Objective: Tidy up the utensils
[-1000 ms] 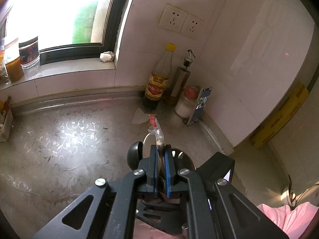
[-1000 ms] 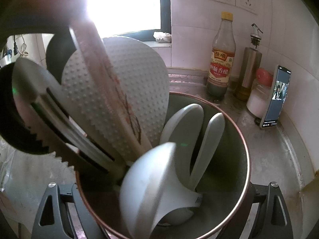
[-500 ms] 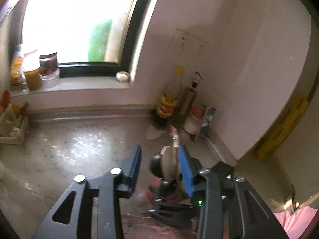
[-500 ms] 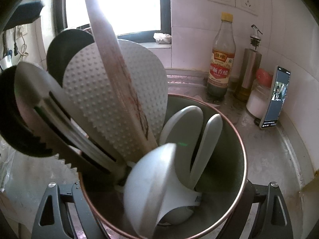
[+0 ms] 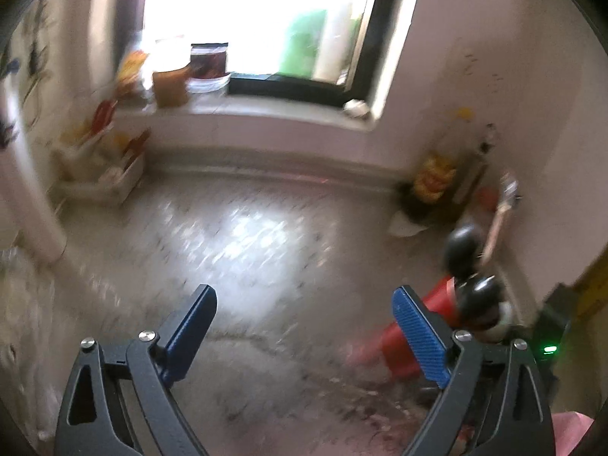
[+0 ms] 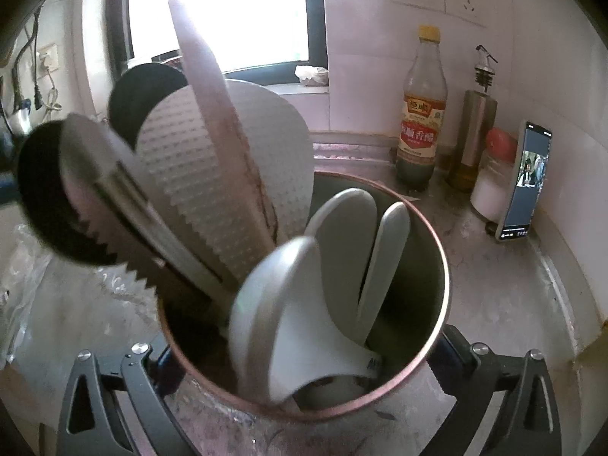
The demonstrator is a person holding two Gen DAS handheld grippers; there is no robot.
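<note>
Kitchen desk (image 5: 266, 235) under window. Left gripper (image 5: 304, 326) jaws just opened wide, empty. Right gripper (image 6: 304, 361) jaws just opened, straddling utensil holder (image 6: 437, 285); grip unclear. Next: withdraw clear of handles, avoid tipping.

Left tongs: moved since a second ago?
Yes. The left tongs swung left: the vinegar bottle slid from frame centre to well right of it. Their jaws have just been opening, with nothing between them now.

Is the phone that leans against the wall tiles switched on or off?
On. The phone stands propped against the tiled wall, and its screen is lit and shows a picture with people in it.
</note>
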